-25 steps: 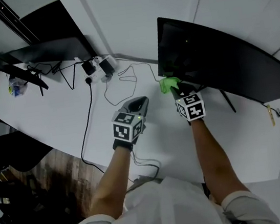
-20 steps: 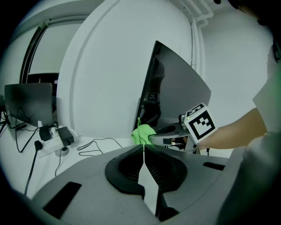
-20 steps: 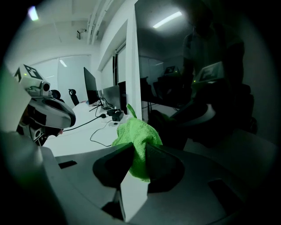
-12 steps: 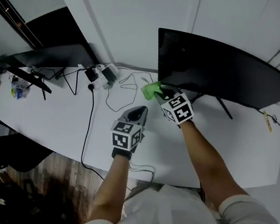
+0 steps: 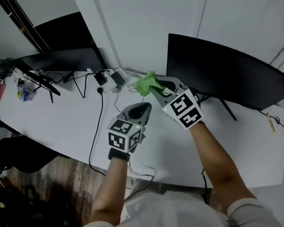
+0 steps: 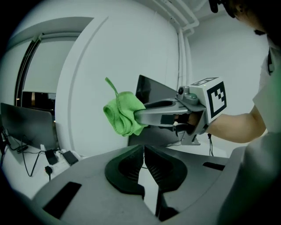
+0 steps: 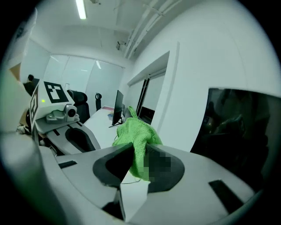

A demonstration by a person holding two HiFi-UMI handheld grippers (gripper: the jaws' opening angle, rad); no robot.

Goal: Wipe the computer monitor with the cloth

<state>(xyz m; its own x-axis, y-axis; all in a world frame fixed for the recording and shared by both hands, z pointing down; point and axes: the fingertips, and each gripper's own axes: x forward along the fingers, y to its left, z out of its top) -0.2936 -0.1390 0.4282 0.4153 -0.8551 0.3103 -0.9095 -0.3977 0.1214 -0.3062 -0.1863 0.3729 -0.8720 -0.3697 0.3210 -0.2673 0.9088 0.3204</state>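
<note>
Cloth: green, soft, light, probably floppy; pinched by a bunched fold in right gripper, just left of monitor; left gripper closed, empty.

L gripper closed, R gripper on cloth

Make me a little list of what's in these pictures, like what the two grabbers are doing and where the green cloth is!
Place: white table against a white wall
Main thing: big dark monitor, screen black
Cloth: green cloth, bunched up, in the air beside the monitor's left edge, not on the screen
Right gripper: jaws shut on the cloth
Left gripper: jaws shut, nothing between them
Also there: second monitor farther left, power plugs by the wall
</note>
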